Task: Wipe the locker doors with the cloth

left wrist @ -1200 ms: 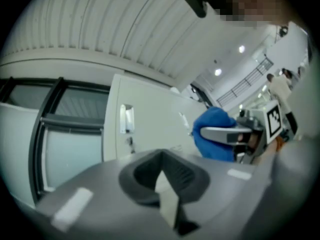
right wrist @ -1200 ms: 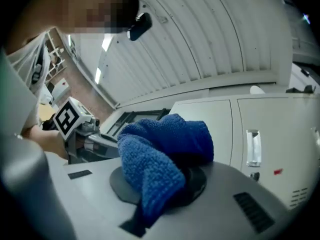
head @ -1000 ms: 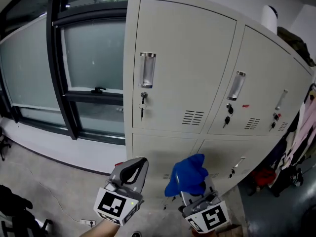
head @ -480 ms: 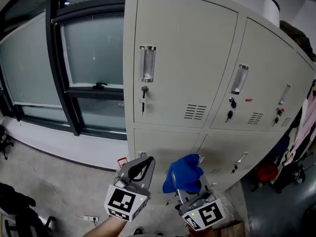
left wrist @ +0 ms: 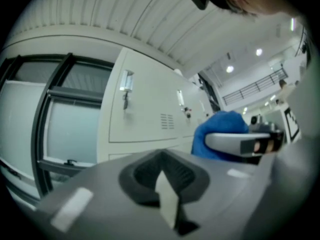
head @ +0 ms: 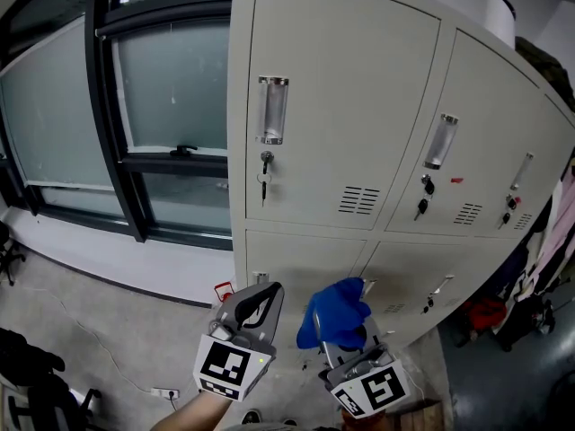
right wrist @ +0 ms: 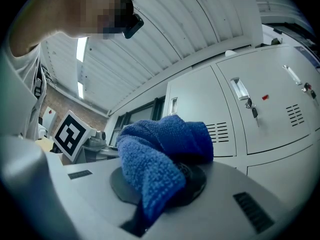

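Observation:
Beige metal locker doors (head: 341, 115) fill the upper middle of the head view, each with a recessed handle (head: 273, 110) and a key in its lock. A bunched blue cloth (head: 337, 312) sticks up from my right gripper (head: 346, 330), which is shut on it low in the frame, in front of the lower doors and apart from them. The same cloth (right wrist: 160, 159) covers the jaws in the right gripper view. My left gripper (head: 256, 305) is beside it on the left, jaws shut with nothing between them. The left gripper view shows the lockers (left wrist: 145, 109) ahead and the cloth (left wrist: 220, 134).
A dark-framed frosted window (head: 162, 106) stands left of the lockers. Clothes hang at the right edge (head: 552, 241), with red things on the floor below (head: 485, 317). A cable and socket lie on the concrete floor (head: 162, 391) at lower left.
The view has shifted slightly, so the lockers sit a little lower and more centred. Both grippers stay low in front of the lower doors, the left one having edged right.

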### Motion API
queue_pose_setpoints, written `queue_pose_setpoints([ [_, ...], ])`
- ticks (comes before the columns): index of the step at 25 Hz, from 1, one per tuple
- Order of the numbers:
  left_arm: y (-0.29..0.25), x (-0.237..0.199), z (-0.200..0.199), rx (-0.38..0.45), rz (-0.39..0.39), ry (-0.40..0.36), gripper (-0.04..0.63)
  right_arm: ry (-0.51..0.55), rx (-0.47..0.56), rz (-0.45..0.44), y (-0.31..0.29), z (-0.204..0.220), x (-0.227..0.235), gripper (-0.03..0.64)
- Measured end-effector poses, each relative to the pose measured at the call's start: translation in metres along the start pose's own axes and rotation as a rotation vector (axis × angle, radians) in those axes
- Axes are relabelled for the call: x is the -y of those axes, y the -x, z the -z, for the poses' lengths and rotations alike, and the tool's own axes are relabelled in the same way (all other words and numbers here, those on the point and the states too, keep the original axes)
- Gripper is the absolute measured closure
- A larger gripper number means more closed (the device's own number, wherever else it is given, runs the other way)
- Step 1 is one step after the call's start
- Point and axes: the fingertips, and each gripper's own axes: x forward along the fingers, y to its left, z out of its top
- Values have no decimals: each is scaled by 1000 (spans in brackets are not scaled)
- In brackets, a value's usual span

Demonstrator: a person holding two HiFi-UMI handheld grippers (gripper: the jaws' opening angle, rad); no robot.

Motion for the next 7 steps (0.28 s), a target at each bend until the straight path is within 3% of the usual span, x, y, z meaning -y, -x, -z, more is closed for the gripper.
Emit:
queue_pose_setpoints([
  [7, 2, -5, 0, 0, -5, 25, 591, 3, -4, -5, -3, 2, -3, 581],
])
